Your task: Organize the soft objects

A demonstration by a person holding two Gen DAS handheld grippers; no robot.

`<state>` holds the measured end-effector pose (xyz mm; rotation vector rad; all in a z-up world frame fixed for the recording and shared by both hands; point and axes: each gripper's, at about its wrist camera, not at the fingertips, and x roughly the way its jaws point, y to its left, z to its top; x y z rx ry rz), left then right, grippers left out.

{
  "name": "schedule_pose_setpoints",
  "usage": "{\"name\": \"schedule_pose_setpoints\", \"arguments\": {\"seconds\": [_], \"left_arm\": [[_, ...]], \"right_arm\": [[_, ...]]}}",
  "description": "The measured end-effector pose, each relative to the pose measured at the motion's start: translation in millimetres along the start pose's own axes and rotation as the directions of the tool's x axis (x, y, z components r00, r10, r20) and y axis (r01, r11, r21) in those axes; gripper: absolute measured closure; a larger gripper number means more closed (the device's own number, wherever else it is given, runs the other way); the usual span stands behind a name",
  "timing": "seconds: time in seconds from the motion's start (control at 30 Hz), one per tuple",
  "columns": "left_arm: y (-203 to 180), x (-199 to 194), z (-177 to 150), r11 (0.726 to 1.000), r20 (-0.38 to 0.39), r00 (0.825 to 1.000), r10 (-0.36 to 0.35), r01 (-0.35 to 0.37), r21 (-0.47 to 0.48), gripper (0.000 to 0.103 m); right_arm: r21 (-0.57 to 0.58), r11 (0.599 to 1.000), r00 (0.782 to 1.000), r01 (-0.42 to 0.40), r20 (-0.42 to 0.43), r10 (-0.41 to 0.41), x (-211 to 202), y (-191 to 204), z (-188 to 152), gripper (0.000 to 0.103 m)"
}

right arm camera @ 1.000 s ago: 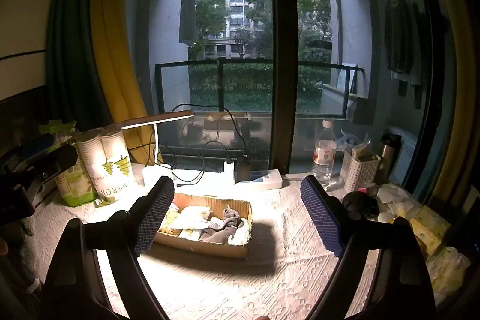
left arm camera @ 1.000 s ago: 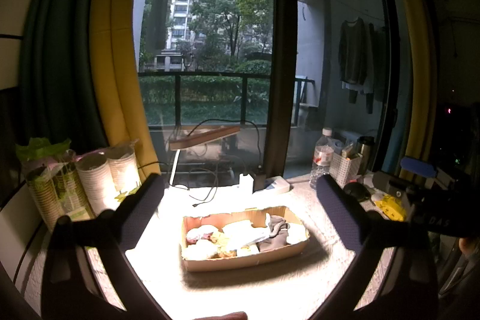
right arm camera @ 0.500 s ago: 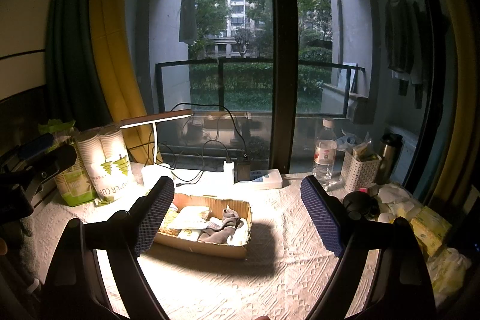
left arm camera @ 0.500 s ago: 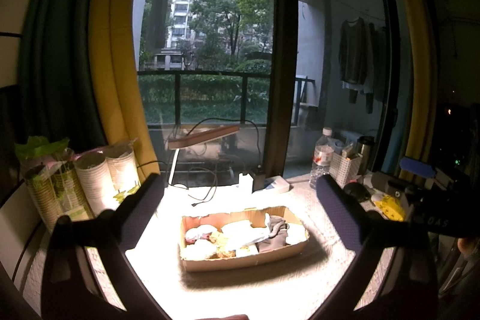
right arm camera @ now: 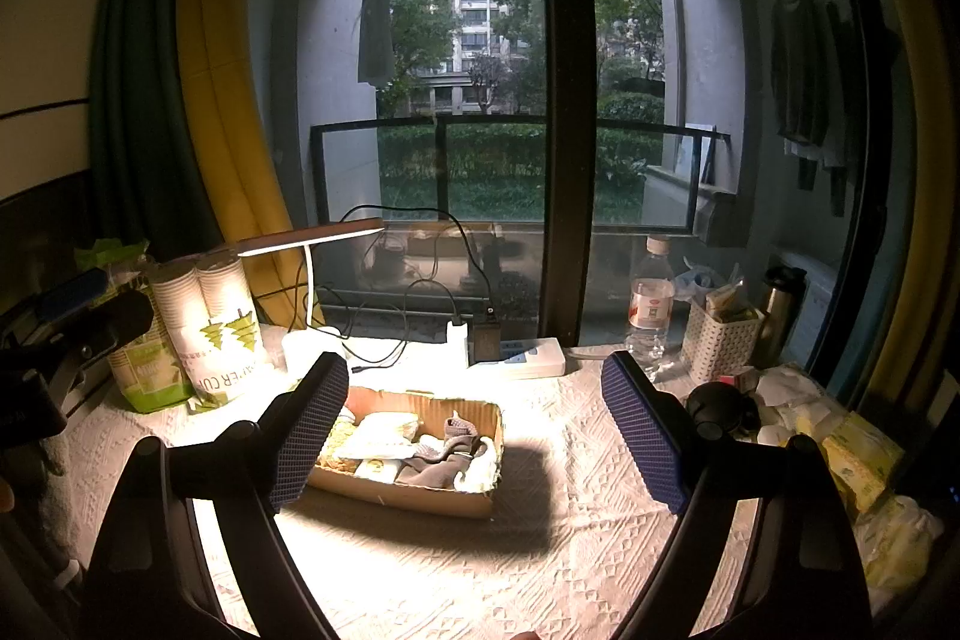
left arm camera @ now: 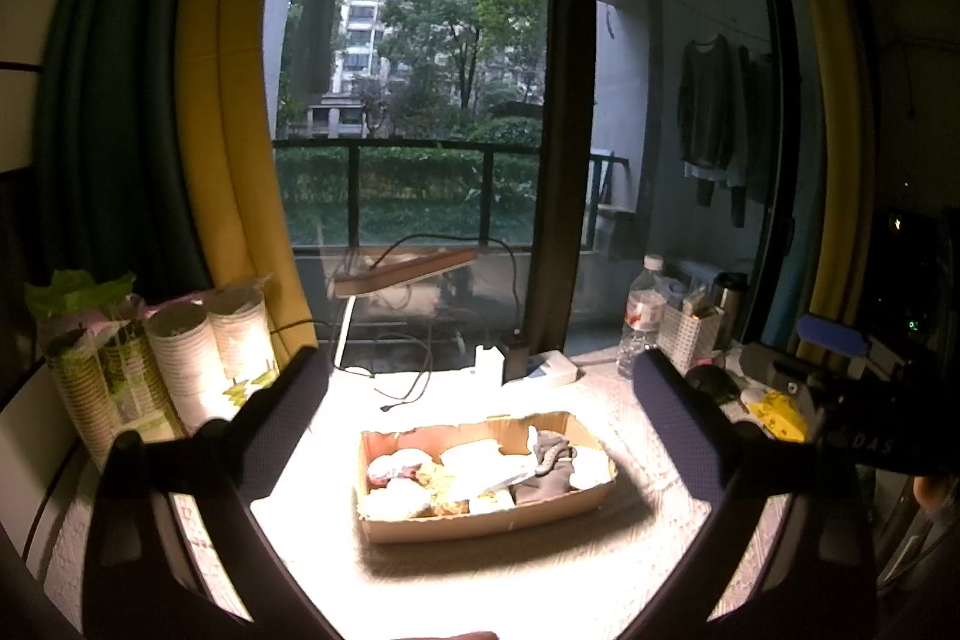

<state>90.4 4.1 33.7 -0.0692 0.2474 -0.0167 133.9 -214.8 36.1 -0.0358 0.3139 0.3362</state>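
Observation:
A cardboard box (left arm camera: 480,517) sits on the white patterned tablecloth, filled with several soft items: pale folded cloths (left arm camera: 480,463) and a grey sock (left arm camera: 549,460). It also shows in the right wrist view (right arm camera: 414,496), with the grey sock (right arm camera: 447,457) near its right end. My left gripper (left arm camera: 480,388) is open and empty, held back from the box. My right gripper (right arm camera: 474,382) is open and empty, also back from the box, which lies near its left finger (right arm camera: 306,436).
A lit desk lamp (right arm camera: 312,241), paper cup sleeves (right arm camera: 204,334), a power strip (right arm camera: 522,361) and cables stand behind the box. A water bottle (right arm camera: 648,310), white basket (right arm camera: 720,346), flask (right arm camera: 777,304) and tissue packs (right arm camera: 858,454) crowd the right. The window is behind.

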Motion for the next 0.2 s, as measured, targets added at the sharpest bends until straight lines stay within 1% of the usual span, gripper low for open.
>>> {"name": "schedule_pose_setpoints", "arguments": {"seconds": [0.2], "left_arm": [[-1.6, 5.9, -3.4, 1.000, -0.007, 1.000, -0.015, 0.015, -0.001, 0.001]], "right_arm": [[0.001, 1.000, 1.000, -0.003, -0.005, 0.003, 2.9, -2.0, -1.7, 0.014]]}}
